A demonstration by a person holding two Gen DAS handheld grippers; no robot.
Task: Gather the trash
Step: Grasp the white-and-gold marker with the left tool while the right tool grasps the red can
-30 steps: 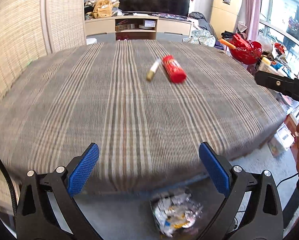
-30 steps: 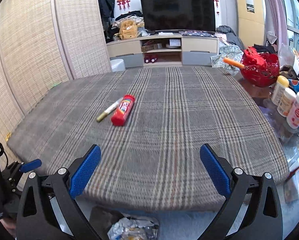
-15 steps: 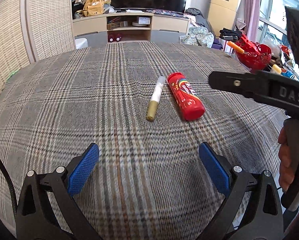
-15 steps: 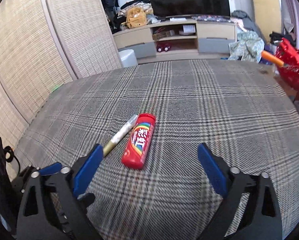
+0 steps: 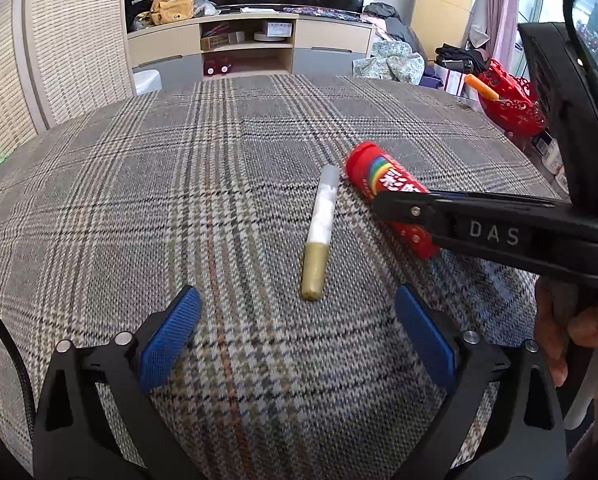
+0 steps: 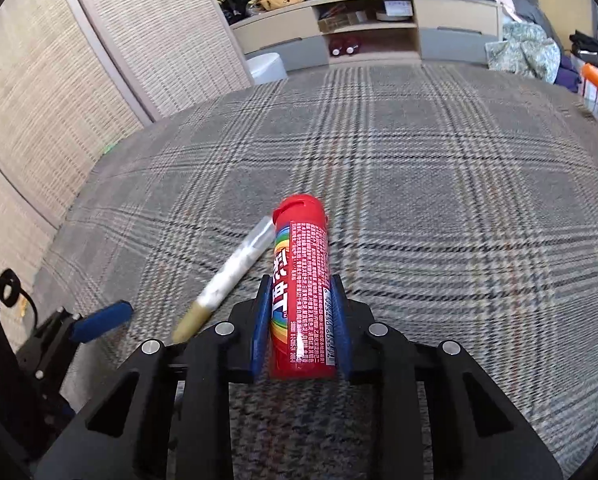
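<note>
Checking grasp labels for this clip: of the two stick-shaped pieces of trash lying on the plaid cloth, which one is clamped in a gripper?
The red candy tube, pinched between the right gripper's blue pads. The gold-capped marker beside it lies free, ahead of the open left gripper.

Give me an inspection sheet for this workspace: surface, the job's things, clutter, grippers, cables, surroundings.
Surface: plaid cloth covers the whole work area, lying flat.
Job's things: red candy tube lies on its side; gold-capped marker lies beside it, its clear end right by the tube's cap.
Clutter: nothing seen on the cloth besides these two.
Grippers: right gripper has its blue pads pressed on the tube's lower body; left gripper is open, short of the marker's gold cap.
Cables: black cable loops at the left gripper's body, off the cloth.
Surroundings: TV cabinet behind, woven screen at left, red basket at right.
</note>
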